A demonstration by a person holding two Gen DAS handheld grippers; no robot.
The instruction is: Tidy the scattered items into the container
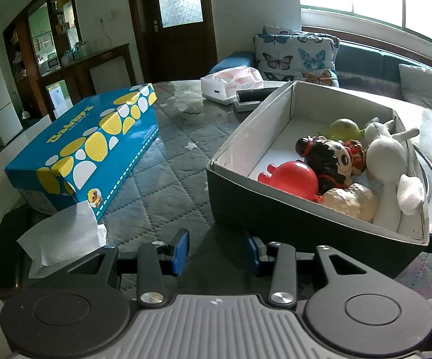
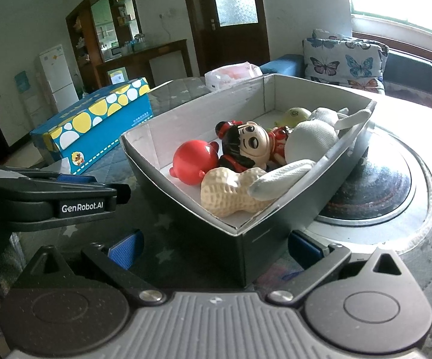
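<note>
We had left gripper [image 1: 218, 251] fingers spread and empty, right gripper [image 2: 216, 246] likewise, toys piled in grey box [image 2: 186, 218], tissue box [image 1: 96, 140] beside it.

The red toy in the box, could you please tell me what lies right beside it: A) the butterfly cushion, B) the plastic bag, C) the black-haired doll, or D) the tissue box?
C: the red toy lies inside the box against the black-haired doll.
</note>
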